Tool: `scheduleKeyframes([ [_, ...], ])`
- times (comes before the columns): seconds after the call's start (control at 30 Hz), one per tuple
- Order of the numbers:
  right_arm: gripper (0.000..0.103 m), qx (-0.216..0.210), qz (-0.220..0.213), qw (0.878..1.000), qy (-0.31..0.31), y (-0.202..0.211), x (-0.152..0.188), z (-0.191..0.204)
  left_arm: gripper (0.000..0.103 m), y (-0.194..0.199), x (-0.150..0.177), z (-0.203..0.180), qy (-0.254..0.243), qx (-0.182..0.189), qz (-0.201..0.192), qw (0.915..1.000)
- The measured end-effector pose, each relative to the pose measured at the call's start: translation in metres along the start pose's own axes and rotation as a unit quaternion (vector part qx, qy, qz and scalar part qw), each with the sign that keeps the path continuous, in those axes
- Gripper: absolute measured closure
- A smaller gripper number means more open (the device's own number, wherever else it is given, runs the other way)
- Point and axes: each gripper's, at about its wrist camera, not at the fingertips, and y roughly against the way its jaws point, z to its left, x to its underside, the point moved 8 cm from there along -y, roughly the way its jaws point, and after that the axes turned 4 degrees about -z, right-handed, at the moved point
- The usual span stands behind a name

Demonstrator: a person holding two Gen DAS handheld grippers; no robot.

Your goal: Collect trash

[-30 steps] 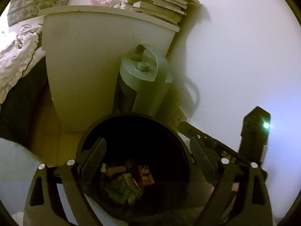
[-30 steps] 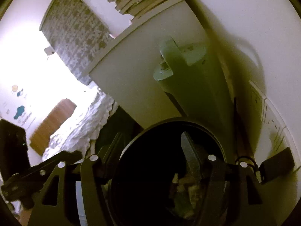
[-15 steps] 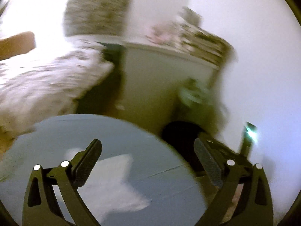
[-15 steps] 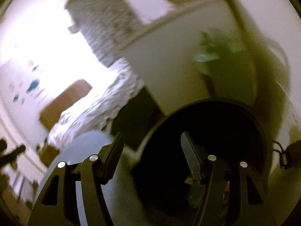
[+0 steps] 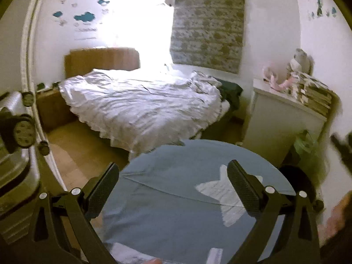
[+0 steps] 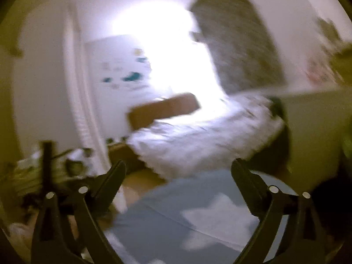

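My left tool (image 5: pixel 172 189) stands wide open with nothing between its pads, over a round blue rug (image 5: pixel 176 198) with white star shapes; the black trash bin (image 5: pixel 296 180) lies off to its right, only a dark sliver showing past the right finger, at the foot of the white cabinet (image 5: pixel 277 123). My right tool (image 6: pixel 178 187) has just been opening, jaws now spread wide and empty. In the right view the bin is at most a dark blur at the lower right edge; I cannot tell more. Left view alone is sharp: bed (image 5: pixel 143 105) with rumpled white covers, stacked books (image 5: pixel 314 96) on the cabinet. Bin contents not visible
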Motion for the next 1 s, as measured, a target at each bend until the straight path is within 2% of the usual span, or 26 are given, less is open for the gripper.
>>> scheduleKeyframes([
  [0.1,0.005,-0.033,-0.021,0.999,0.032,0.001,-0.022,0.052,0.005,0.016,-0.003,0.013,0.016,-0.006,-0.015,0.9997],
  [0.23,0.005,-0.035,-0.014,0.999,0.035,-0.006,-0.025,0.074,0.005,0.026,-0.008,0.015,0.009,-0.005,-0.024,0.9997],
  [0.4,0.005,-0.005,0.013,1.000,0.022,-0.014,-0.012,0.072,0.005,0.040,-0.008,0.017,0.007,0.000,-0.032,0.9995],
  [0.7,0.005,0.026,0.002,0.999,0.042,-0.004,-0.011,0.081,0.005,0.047,-0.004,0.008,0.003,0.009,-0.026,0.9996],
  [1.0,0.005,0.051,0.005,0.998,0.024,0.005,-0.004,0.056,0.005,0.041,0.002,0.006,0.007,0.023,-0.013,0.9996],
])
